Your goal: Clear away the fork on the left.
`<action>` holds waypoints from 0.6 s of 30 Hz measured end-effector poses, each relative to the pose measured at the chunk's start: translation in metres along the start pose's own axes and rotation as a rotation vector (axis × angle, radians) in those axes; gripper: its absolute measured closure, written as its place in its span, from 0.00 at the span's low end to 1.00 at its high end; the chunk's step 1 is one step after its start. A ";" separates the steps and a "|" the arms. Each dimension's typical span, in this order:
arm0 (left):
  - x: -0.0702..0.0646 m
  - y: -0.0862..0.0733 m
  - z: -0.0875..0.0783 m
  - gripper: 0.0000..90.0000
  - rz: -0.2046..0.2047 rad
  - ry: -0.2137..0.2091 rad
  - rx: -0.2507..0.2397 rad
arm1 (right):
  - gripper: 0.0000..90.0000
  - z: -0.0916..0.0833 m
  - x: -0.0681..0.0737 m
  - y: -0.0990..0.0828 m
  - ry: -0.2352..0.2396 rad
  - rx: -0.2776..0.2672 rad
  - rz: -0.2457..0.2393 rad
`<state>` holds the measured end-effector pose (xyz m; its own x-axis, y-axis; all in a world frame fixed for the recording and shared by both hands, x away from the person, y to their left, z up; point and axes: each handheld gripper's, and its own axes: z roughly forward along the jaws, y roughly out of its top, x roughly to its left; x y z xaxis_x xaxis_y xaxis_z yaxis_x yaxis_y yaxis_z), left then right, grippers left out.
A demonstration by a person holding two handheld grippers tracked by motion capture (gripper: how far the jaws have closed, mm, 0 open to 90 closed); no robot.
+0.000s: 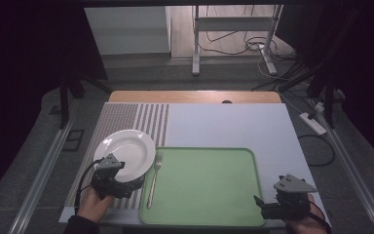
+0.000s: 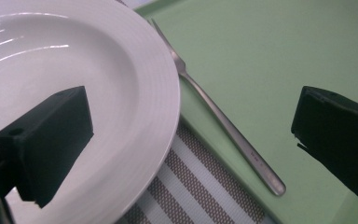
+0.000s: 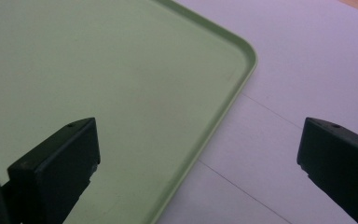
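**Inspector:** Setting first. A dim room with dark drapes at both sides, a metal stand and loose cables on the floor beyond. The pale grey counter has a wooden strip along its far edge and carries a grey-and-white striped placemat at its left.

**Clerk:** And the items on it?

**Inspector:** A round white ceramic plate rests on the striped placemat, just left of a large flat light-green plastic tray. A slim silver metal fork lies along the tray's left edge, tines pointing away from the person, just beside the plate's rim. From the high view I cannot tell whether fork and plate touch.

**Clerk:** Left tool?

**Inspector:** The left tool is held at the plate's near rim. In the left gripper view its jaws stand wide apart: one jaw lies over the plate's inner surface, the other over the green tray, with the plate's rim and the fork's handle between them. It grips nothing.

**Clerk:** Right tool?

**Inspector:** The right tool sits at the tray's near right corner. In the right gripper view its jaws are also spread wide, one above the tray, the other above bare counter, the tray's raised rim running between them. Nothing is held.
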<state>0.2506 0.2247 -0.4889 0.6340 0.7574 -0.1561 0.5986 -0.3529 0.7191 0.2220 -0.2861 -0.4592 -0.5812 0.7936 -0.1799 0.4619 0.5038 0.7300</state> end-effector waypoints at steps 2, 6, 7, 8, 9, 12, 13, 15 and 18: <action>0.000 -0.003 -0.003 0.00 -0.004 0.001 -0.004 | 0.00 0.000 0.000 0.000 -0.001 0.000 0.000; 0.000 -0.011 -0.010 0.00 -0.025 -0.007 -0.014 | 0.00 0.000 0.000 0.000 -0.005 0.001 0.003; 0.000 -0.013 -0.012 0.00 -0.030 -0.007 -0.015 | 0.00 0.000 0.000 0.000 -0.006 0.001 0.004; 0.000 -0.014 -0.013 0.00 -0.035 -0.006 -0.014 | 0.00 0.000 0.000 0.000 -0.006 0.001 0.003; 0.000 -0.014 -0.013 0.00 -0.035 -0.006 -0.014 | 0.00 0.000 0.000 0.000 -0.006 0.001 0.003; 0.000 -0.020 -0.017 0.00 -0.048 0.001 -0.009 | 0.00 0.000 0.000 0.000 -0.008 0.002 0.004; 0.000 -0.020 -0.017 0.00 -0.048 0.001 -0.009 | 0.00 0.000 0.000 0.000 -0.008 0.002 0.004; -0.001 -0.023 -0.019 0.00 -0.050 0.008 -0.006 | 0.00 0.000 0.000 0.000 -0.009 0.002 0.005; -0.002 -0.027 -0.022 0.00 -0.053 0.012 0.005 | 0.00 0.000 0.000 0.000 -0.013 0.002 0.006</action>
<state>0.2227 0.2446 -0.4932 0.5956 0.7814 -0.1862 0.6338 -0.3147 0.7066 0.2221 -0.2864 -0.4592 -0.5697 0.8009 -0.1844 0.4666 0.4999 0.7296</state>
